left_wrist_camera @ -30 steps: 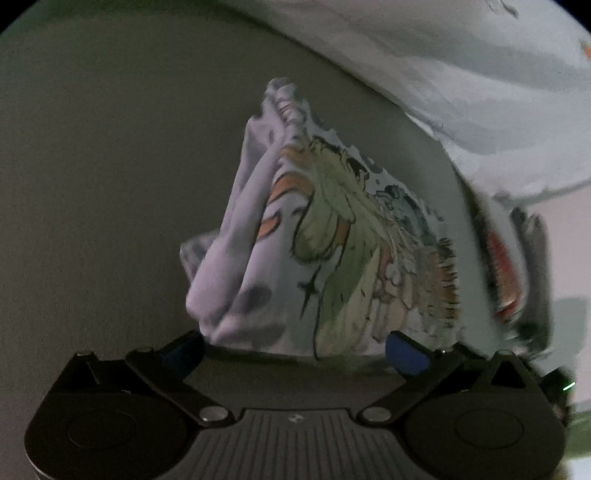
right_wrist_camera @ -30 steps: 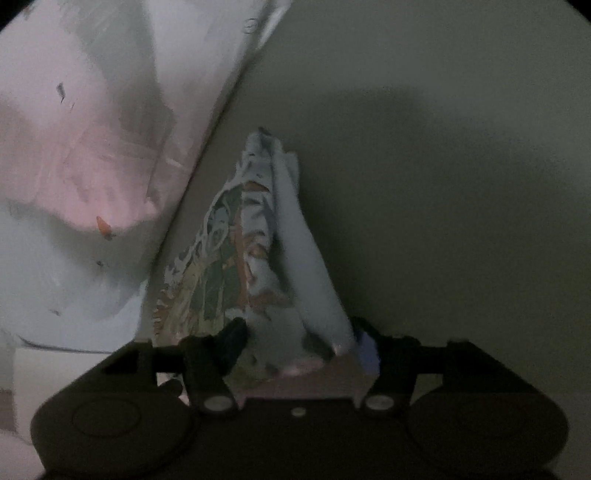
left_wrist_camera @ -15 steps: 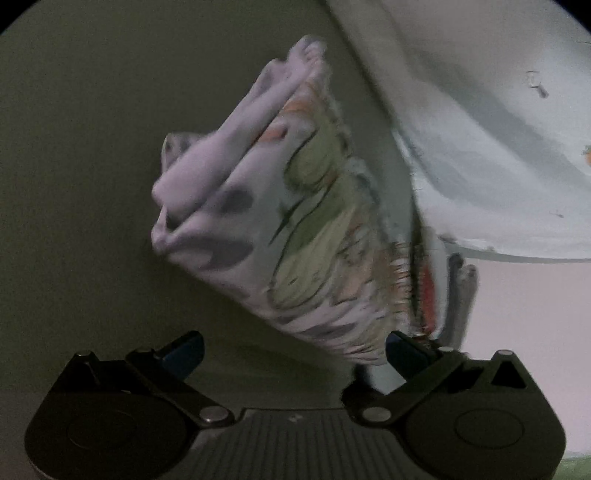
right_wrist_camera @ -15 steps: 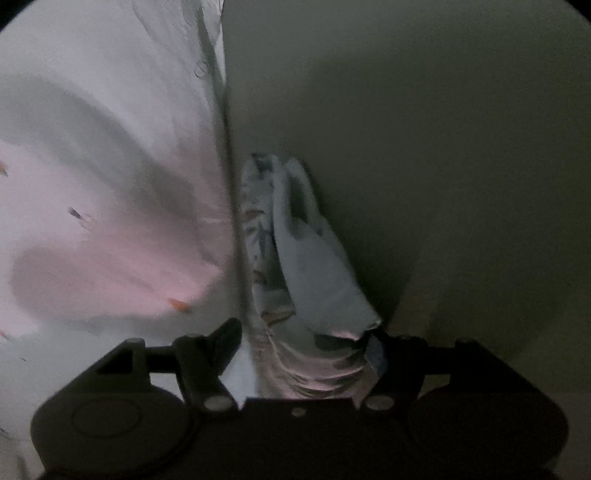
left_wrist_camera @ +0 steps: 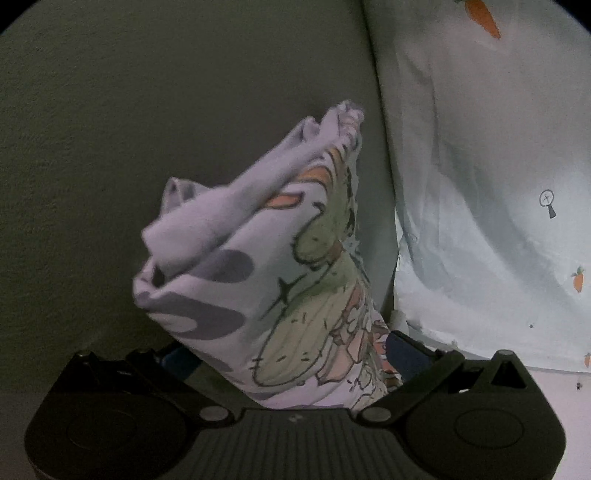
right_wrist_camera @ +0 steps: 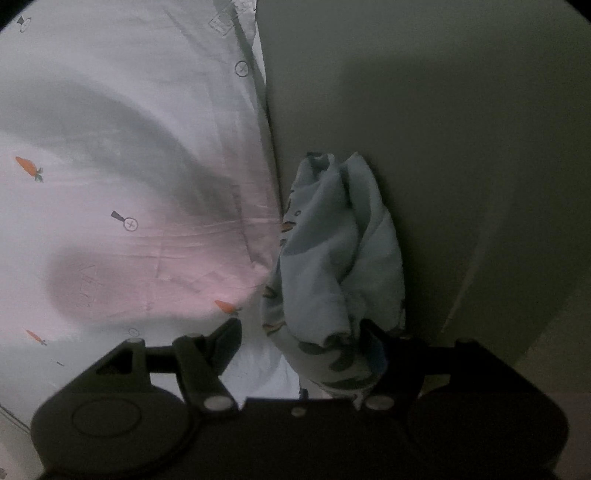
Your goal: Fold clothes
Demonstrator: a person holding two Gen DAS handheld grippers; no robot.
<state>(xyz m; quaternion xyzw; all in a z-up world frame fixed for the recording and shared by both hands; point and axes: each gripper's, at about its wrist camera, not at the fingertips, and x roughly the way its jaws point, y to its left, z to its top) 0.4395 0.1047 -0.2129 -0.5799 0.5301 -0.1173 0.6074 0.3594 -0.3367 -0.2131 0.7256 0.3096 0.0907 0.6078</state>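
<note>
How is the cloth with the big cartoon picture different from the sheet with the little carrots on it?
The cartoon cloth is bunched into a thick bundle; the carrot sheet lies spread out and mostly smooth. The cloth carries one big green and orange drawing; the sheet has only tiny scattered carrots and magnifying glasses. The cloth sits between the jaws of both grippers; the sheet is beside them, ungripped. Both are pale printed fabric.

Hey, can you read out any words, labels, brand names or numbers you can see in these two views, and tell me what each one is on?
None can be read.
Printed garment: a cartoon drawing, no legible letters.
Bed sheet: only small carrot and magnifying-glass pictures, no words.
Sheet's top edge in the right wrist view: a small tag-like patch, too blurred to read.
Left claw body: a tiny centre mark, too small to read.
</note>
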